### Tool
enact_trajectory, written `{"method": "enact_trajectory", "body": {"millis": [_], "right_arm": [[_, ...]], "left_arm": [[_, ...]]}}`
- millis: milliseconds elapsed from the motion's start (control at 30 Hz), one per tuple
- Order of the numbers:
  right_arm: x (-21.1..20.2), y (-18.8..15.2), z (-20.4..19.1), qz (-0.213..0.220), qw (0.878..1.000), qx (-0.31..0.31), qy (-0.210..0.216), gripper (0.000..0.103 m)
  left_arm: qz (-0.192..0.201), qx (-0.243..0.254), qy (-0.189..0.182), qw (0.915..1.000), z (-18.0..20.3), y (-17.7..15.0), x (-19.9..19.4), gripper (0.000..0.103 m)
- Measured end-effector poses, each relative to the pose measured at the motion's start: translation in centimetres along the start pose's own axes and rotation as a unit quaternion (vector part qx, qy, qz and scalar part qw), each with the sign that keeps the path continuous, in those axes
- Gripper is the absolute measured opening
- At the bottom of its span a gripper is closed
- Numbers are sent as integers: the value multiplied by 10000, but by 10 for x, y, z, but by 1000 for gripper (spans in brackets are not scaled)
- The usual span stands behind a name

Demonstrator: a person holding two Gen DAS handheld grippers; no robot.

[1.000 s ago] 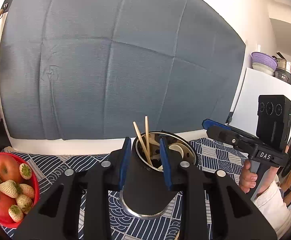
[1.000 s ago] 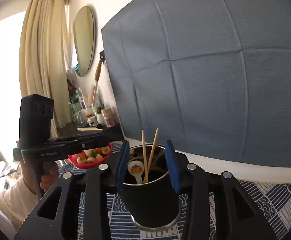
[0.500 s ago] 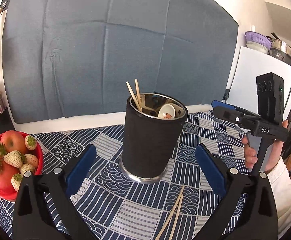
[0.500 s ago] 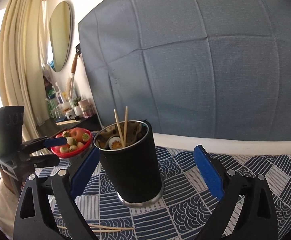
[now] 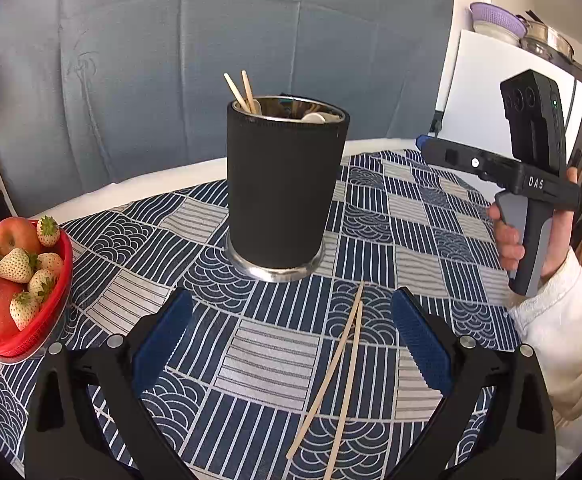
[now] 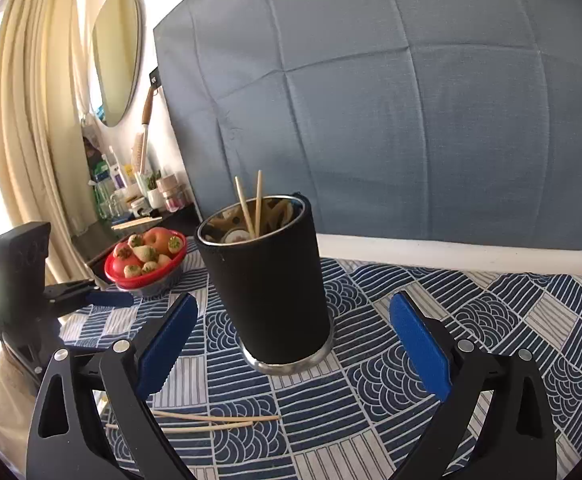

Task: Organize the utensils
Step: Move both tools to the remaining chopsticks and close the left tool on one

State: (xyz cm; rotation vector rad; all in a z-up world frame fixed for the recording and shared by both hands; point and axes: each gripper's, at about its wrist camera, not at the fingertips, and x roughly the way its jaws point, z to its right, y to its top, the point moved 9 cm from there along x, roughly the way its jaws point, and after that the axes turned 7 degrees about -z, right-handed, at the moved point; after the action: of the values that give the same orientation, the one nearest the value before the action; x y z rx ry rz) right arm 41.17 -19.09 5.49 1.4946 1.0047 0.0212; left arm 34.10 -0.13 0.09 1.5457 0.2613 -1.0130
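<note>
The holder [image 5: 285, 190], a black-sleeved steel cup, is standing upright on the patterned surface [image 5: 391, 216], with two chopsticks [image 5: 238, 90] and a spoon [image 5: 314, 117] sticking up inside it. A second pair of chopsticks [image 5: 341, 364] is lying loose on the surface just in front of the holder, apart from its base.

The left tool [image 5: 289, 344] is hovering low over the surface with its blue pads spread wide, gripping nothing; the loose pair is lying between its fingers [image 5: 163, 340]. The right tool [image 6: 291, 344] is likewise standing wide and gripping nothing, facing the holder, which is sitting between its pads without touching them. A red bowl [image 5: 31, 340] of strawberries and apples is resting at the left edge of the surface, well apart from the holder.
</note>
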Motion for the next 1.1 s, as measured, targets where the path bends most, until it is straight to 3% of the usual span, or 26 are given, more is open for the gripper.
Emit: {"method": "enact_trajectory", "body": {"millis": [367,800,1100], "right_arm": [[11,-29,-10,-327,9992,43,-209,93],[21,-57,-22,-687,9964,7,-499,93],[40,-88,-22,-1343,9864,238,-919,93]], "left_arm": [[-527,414,119,9977,-6,-37,12,97],[-1309,1074,145,9855,-10,-69,40,97],[-1693,1319,-68,9767,-6,-81,61,95]]}}
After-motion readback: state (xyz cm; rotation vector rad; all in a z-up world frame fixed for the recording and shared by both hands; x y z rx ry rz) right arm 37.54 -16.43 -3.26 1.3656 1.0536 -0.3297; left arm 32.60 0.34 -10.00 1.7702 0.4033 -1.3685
